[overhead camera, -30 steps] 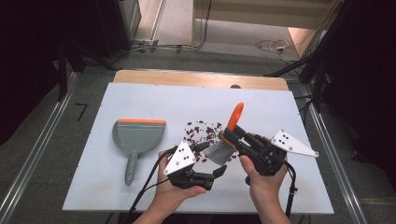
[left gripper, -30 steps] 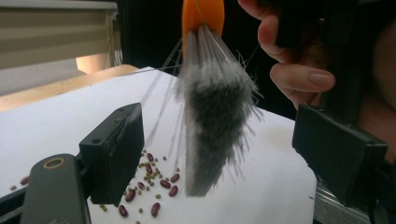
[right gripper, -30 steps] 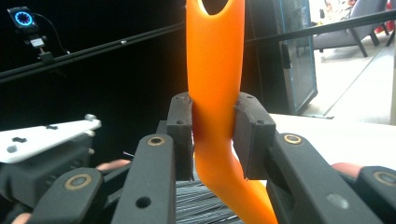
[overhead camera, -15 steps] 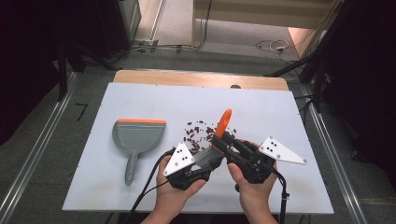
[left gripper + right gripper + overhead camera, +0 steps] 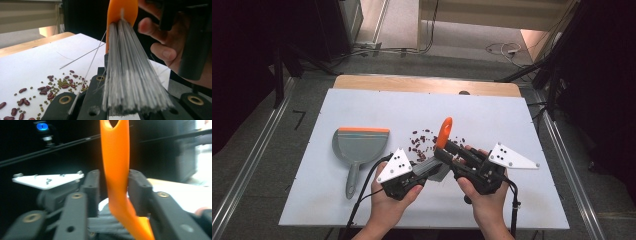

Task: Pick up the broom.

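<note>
Left gripper [image 5: 430,170] has just clamped onto brush [image 5: 130,75] bristles, steadying it above beans [image 5: 422,142]. Right gripper [image 5: 112,187] jaws just loosening on orange handle [image 5: 443,132]; we judge handover.

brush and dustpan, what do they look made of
Brush: handle looks like smooth orange plastic with a slight sheen; bristles look like thin grey synthetic fibres, a few splaying out singly. Dustpan: probably matte grey plastic with an orange strip along its edge.
</note>
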Demonstrator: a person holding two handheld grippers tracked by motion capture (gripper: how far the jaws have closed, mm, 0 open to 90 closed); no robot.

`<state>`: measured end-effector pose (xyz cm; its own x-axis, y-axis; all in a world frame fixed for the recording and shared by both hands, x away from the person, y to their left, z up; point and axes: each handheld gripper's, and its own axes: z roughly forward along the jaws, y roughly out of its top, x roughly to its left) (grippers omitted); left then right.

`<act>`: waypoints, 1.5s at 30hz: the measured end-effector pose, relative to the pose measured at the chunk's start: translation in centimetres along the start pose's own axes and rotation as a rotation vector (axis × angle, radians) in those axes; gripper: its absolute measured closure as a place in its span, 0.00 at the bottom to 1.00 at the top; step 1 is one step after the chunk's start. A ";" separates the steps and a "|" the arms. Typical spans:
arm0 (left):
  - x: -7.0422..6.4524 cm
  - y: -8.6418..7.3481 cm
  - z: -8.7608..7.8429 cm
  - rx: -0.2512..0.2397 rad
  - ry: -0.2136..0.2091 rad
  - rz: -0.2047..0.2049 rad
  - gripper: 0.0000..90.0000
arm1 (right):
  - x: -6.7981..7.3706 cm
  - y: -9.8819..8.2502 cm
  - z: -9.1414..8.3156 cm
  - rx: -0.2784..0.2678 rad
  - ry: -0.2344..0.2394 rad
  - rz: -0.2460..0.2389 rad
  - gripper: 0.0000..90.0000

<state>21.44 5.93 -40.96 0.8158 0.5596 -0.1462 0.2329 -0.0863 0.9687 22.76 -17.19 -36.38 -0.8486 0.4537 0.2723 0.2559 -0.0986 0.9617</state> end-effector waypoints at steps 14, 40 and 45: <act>3.0 1.4 -3.7 0.023 -0.259 0.088 0.95 | -3.2 0.9 -1.8 0.154 0.213 -0.095 0.57; 3.1 1.0 -4.1 0.096 -0.455 0.144 0.95 | -3.3 -2.3 -0.3 0.455 0.435 -0.133 0.67; 3.1 0.9 -4.1 0.102 -0.464 0.141 0.95 | -3.0 -2.5 -0.2 0.461 0.428 -0.148 0.69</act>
<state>22.00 11.02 -39.74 0.9874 0.1123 -0.1112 0.1345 -0.2281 0.9643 24.56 -18.52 -39.59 -0.9754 0.0302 0.2185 0.2139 0.3712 0.9036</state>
